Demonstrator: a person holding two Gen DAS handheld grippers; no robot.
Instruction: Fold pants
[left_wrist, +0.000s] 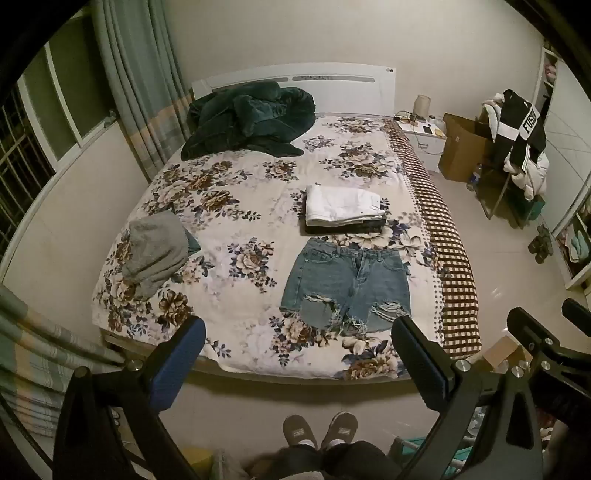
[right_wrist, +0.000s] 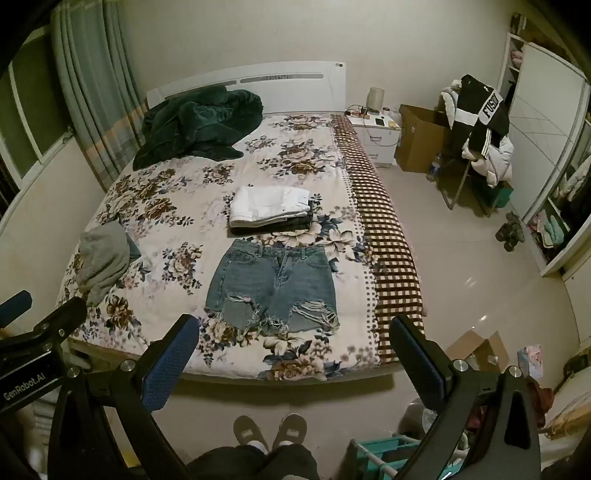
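Both grippers, left (left_wrist: 298, 363) and right (right_wrist: 295, 363), held released above the bed's (right_wrist: 192, 236) near edge, shorts (right_wrist: 273, 290) flat just near of folded stack (right_wrist: 271, 210).

Denim shorts (left_wrist: 347, 284) lie flat before a possibly four-high folded stack (left_wrist: 345, 210).

Floral bed (right_wrist: 207, 206) w/ dark green blanket (left_wrist: 247, 122) by headboard, grey garment (left_wrist: 155, 251) on left edge. Nightstand (right_wrist: 376, 140) beside bed, cardboard box (right_wrist: 417, 140) next to it, clothes-draped chair (left_wrist: 517, 147) nearby. Slippers (right_wrist: 269, 432) on floor.
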